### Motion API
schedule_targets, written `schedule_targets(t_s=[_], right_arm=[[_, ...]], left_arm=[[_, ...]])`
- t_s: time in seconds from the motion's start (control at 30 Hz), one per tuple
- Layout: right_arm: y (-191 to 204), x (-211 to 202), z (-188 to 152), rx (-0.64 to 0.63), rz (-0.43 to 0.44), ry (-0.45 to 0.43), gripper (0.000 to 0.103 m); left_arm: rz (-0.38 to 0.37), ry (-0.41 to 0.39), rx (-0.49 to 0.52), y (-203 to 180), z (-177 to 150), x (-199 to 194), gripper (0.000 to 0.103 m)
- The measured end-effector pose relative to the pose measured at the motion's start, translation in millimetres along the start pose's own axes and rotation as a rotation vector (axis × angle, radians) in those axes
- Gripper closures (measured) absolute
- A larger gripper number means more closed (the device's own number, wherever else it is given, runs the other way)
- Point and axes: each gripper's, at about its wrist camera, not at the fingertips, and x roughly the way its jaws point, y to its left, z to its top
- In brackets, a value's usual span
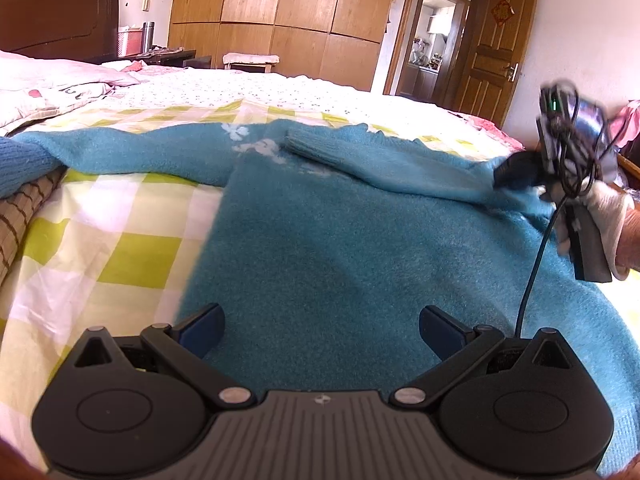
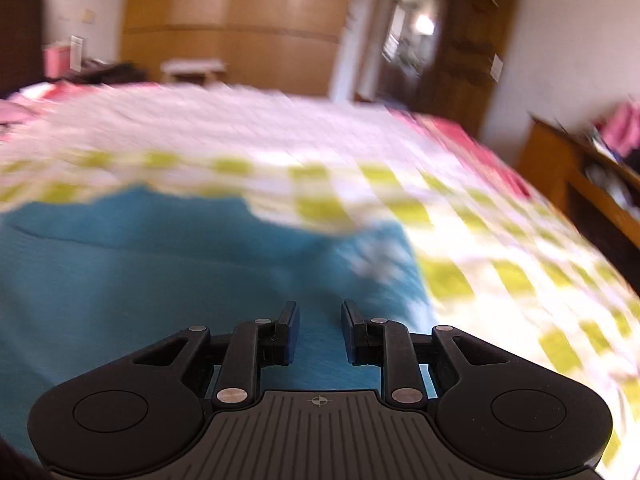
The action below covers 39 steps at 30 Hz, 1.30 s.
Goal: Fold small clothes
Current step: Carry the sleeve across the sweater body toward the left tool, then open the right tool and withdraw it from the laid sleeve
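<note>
Nearest to view, the left gripper (image 1: 322,330) hangs low over the body of a teal sweater (image 1: 320,240), its jaws spread wide with nothing between them and its blue pads (image 1: 208,330) clear of the knit. That sweater lies flat on a yellow-and-white checked bedsheet (image 1: 120,220) covering the bed, one sleeve (image 1: 360,156) folded in across the chest so that its ribbed cuff rests near the white pattern at the collar end. At the sweater's right edge a gloved hand (image 1: 604,212) carries the right gripper (image 2: 320,330). Its wrist view is blurred, yet shows the jaws nearly together with a narrow gap, no cloth caught between them, only teal fabric beneath. A black cable (image 1: 536,264) trails down from that tool over the sweater. Beyond the bed stand a wooden wardrobe (image 1: 280,12) and an open door (image 1: 496,52).
</note>
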Motion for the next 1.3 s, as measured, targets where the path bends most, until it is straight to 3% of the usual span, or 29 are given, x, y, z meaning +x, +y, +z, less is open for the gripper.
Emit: schedule_targets(t_s=[0.03,0.23,0.4,0.5,0.57,0.63,0.77,0.87,0.97,1.1,1.3], right_arm=[[-7.4,10.0,-3.5,0.021,-0.001,0.033,0.088],[8.6,2.9,-3.5,-0.024,-0.018,0.006,0.087],[27.0,-36.0,-2.7,-0.029,0.091,-0.092,0.084],[44.3,-39.8,-9.8,-0.068,0.168,-0.062,0.081],[54.7,-27.6,-14.3,-0.098,0.197,0.034,0.082],[58.7,-32.3,-15.5,-0.098,0.179,0.009,0.081],[56.7,-53.8,-19.5,-0.061,0.238,-0.029,0.081],[62.9,-52.5,-29.8,-0.094,0.270,0.033,0.081],[64.4,-62.8,-32.6,-0.102,0.264,0.014,0.080],[55.0,-88.4,-39.7,-0.061,0.327,-0.011,0.080],[40.7,-107.2,-67.9,-0.033,0.382,0.025,0.080]], left_arm=[[0.000,0.000,0.002,-0.2,-0.2,0.0,0.000],[-0.002,-0.002,0.001,1.2,-0.1,-1.1,0.000],[0.008,-0.011,0.012,1.8,-1.2,-4.1,0.000],[0.013,-0.010,0.030,-0.3,-2.3,-4.2,0.000],[0.020,-0.001,0.051,-2.5,-4.0,-2.9,0.000],[0.022,0.001,0.062,-3.1,-5.2,-3.4,0.000],[0.018,0.001,0.049,-1.1,-5.0,-3.1,0.000],[0.017,0.018,0.045,0.8,-5.8,0.4,0.000],[0.033,0.014,0.075,-3.1,-9.0,-0.3,0.000],[0.057,0.014,0.108,-8.4,-11.9,0.5,0.000],[0.066,0.018,0.129,-9.6,-15.1,0.8,0.000]])
